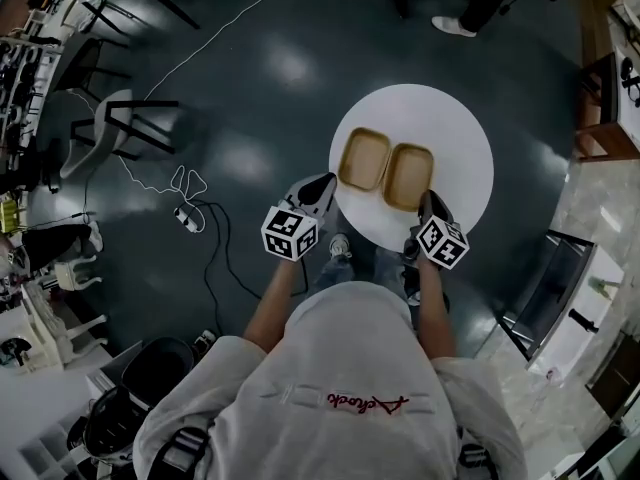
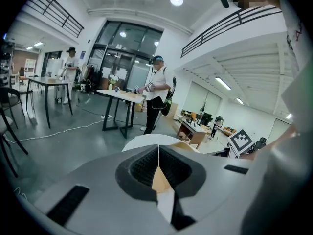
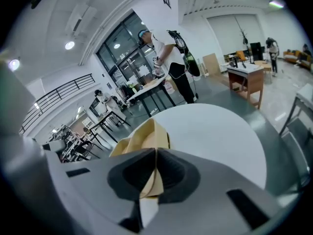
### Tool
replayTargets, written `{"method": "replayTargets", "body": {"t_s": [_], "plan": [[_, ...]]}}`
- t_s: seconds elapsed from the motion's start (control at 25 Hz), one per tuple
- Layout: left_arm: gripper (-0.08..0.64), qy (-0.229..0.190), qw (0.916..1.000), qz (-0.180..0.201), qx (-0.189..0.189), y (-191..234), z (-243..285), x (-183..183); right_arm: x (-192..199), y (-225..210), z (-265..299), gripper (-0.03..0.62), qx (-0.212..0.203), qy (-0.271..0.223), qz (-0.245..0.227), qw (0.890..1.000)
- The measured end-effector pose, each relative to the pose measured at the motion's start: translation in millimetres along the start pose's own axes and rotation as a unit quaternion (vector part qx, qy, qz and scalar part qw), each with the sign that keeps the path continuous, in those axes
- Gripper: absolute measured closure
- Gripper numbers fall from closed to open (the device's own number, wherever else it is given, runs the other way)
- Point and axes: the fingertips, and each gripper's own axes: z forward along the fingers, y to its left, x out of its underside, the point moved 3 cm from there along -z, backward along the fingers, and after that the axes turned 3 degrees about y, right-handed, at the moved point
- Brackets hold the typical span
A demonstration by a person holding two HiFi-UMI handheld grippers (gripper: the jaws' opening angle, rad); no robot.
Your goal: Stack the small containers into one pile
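I have the right gripper clamped on the near rim of the right container. The left gripper is pinched shut, probably on the left container rim, though its view is cramped. The containers are side by side, unstacked, over the white table; I'd say rim grips keep the insides free for nesting.
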Motion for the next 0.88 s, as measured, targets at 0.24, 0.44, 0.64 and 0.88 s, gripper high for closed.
{"method": "replayTargets", "body": {"t_s": [0.24, 0.44, 0.64, 0.88], "plan": [[0.546, 0.003, 1.0000, 0.001, 0.003, 1, 8, -2, 11, -9, 15, 0.560, 0.009, 0.023, 0.030, 0.999], [0.546, 0.005, 1.0000, -0.001, 0.002, 7, 8, -1, 20, -9, 21, 0.560, 0.024, 0.037, 0.017, 0.999], [0.546, 0.009, 1.0000, -0.004, 0.000, 12, 13, 3, 23, -8, 23, 0.557, 0.022, 0.047, -0.014, 0.999], [0.545, 0.020, 0.9997, -0.006, -0.009, 15, 21, 12, 14, -10, 13, 0.488, 0.020, 0.034, -0.045, 0.998]]}}
